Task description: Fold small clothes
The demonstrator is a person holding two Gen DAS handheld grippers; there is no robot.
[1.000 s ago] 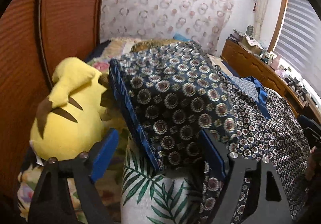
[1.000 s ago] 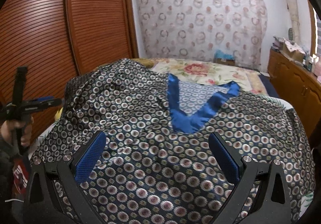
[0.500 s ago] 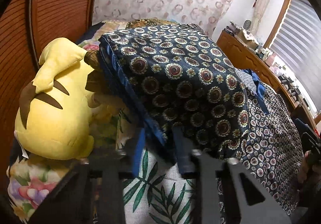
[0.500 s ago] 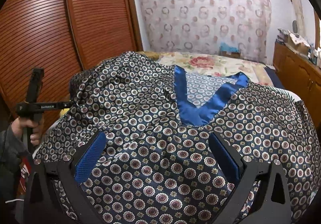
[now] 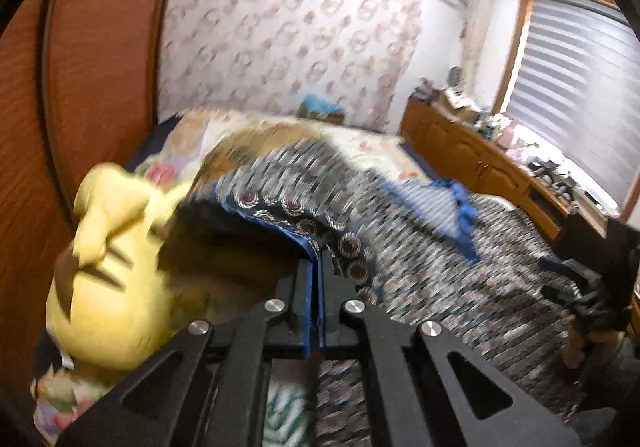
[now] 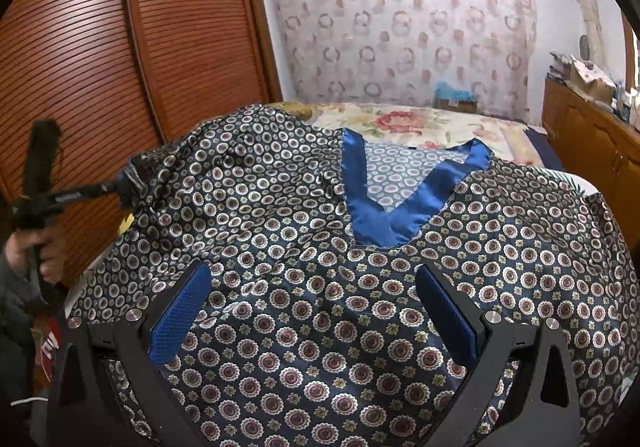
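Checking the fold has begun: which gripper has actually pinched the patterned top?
The left gripper: fingers shut on the patterned top's blue-trimmed edge. The right gripper is open.

Left gripper (image 5: 318,267): jaws have just been closing and now stand pressed together, a blue-edged hem of the patterned top (image 6: 320,307) pinched between the pads. In the right wrist view the same gripper (image 6: 120,187) appears at far left, gripped by the person's left hand (image 6: 38,247), sleeve below. Right gripper (image 6: 312,307): jaws spread wide, blue pads (image 6: 178,321) apart, poised above the cloth with nothing between them.
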